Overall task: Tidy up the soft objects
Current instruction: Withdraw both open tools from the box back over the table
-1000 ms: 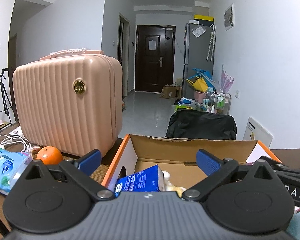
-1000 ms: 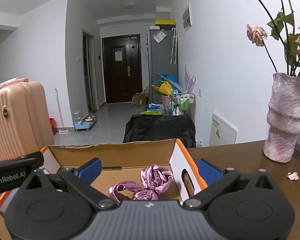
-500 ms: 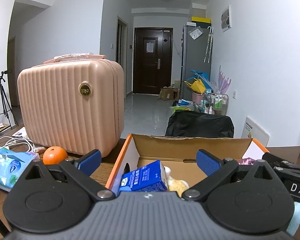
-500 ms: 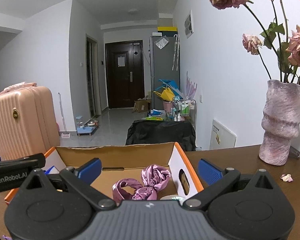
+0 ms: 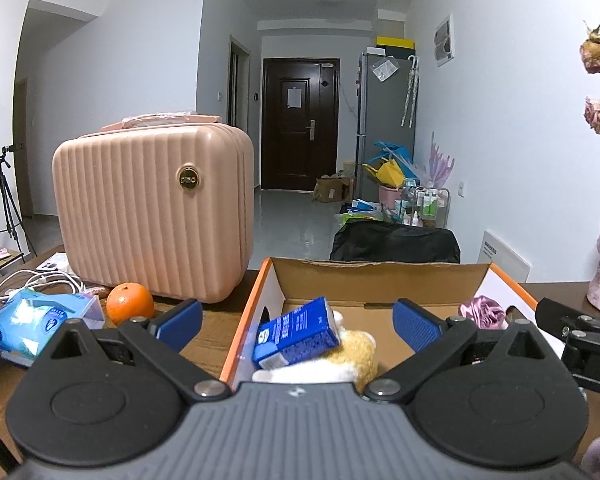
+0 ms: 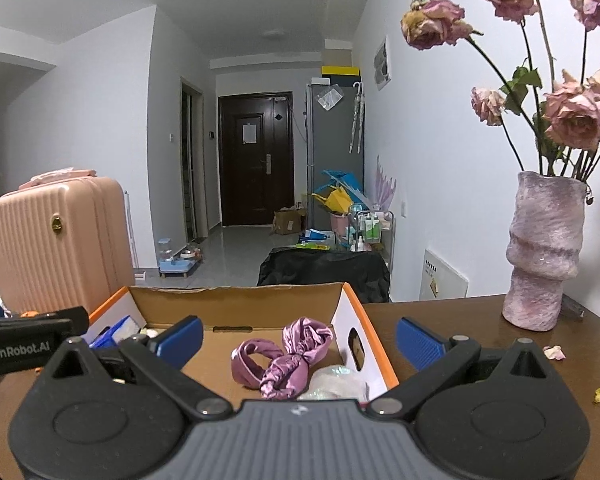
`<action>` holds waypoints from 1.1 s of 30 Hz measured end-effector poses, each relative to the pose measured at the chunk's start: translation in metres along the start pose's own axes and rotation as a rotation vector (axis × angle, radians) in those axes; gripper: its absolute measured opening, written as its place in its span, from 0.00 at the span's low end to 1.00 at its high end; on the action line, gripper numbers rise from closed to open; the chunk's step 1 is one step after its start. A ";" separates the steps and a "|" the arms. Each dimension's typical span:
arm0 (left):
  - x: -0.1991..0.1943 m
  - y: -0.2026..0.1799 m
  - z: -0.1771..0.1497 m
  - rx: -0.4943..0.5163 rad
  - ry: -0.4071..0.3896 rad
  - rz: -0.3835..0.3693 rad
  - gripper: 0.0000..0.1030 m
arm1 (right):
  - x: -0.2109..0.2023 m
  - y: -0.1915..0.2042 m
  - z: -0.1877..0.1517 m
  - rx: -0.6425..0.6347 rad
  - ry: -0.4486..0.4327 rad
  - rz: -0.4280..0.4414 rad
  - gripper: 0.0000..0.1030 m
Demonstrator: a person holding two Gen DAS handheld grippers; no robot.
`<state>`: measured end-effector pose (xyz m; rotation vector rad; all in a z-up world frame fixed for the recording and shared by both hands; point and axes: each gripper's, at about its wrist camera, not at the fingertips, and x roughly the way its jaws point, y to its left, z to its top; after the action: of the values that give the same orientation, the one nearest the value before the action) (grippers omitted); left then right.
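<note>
A: Purple satin is the first entry: your right wrist view has the scrunchie (image 6: 282,354) in full, lying on the floor of the cardboard box (image 6: 236,302) toward its right wall, with a pale shiny bundle (image 6: 332,384) just beside it. Does your left view log the same?

B: Only its pink-purple edge (image 5: 482,310) at the far right of the box (image 5: 376,274). What you get there instead is the blue tissue pack (image 5: 296,332), tilted, resting on a cream-yellow plush (image 5: 356,354) by the left wall (the right view catches just a blue corner of that pack).

A: Outside the box?

B: Left view only: an orange (image 5: 130,308) and a light-blue wipes pack (image 5: 36,320) on the wooden table (image 5: 208,320), in front of the pink hard case (image 5: 156,216). Right view only: the mottled vase (image 6: 542,258) of dried roses (image 6: 572,112) standing on the table (image 6: 460,320), with a petal (image 6: 554,352) near it.

A: Fingers?

B: Your left gripper (image 5: 296,320) has both blue pads spread wide, nothing between them, touching nothing. Your right gripper (image 6: 298,338) is the same: pads well apart, empty.

A: Pose?

B: Both are held level above the near rim, pointing down the room toward the door. Each shows in the other's view as a black bar at the frame edge: right one (image 5: 580,340), left one (image 6: 32,338).
</note>
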<state>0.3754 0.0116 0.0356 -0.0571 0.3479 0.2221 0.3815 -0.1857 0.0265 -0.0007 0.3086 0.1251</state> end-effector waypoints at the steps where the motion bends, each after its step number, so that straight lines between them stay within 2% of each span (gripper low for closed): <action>1: -0.003 0.000 -0.001 0.003 0.000 -0.002 1.00 | -0.004 0.000 -0.001 -0.001 -0.002 0.000 1.00; 19: -0.077 0.009 -0.030 0.029 0.012 -0.043 1.00 | -0.080 -0.008 -0.031 -0.020 -0.020 0.004 1.00; 33: -0.145 0.011 -0.055 0.048 0.023 -0.079 1.00 | -0.157 -0.010 -0.060 -0.031 -0.038 0.023 1.00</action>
<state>0.2221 -0.0122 0.0338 -0.0266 0.3734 0.1346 0.2158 -0.2159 0.0164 -0.0252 0.2686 0.1525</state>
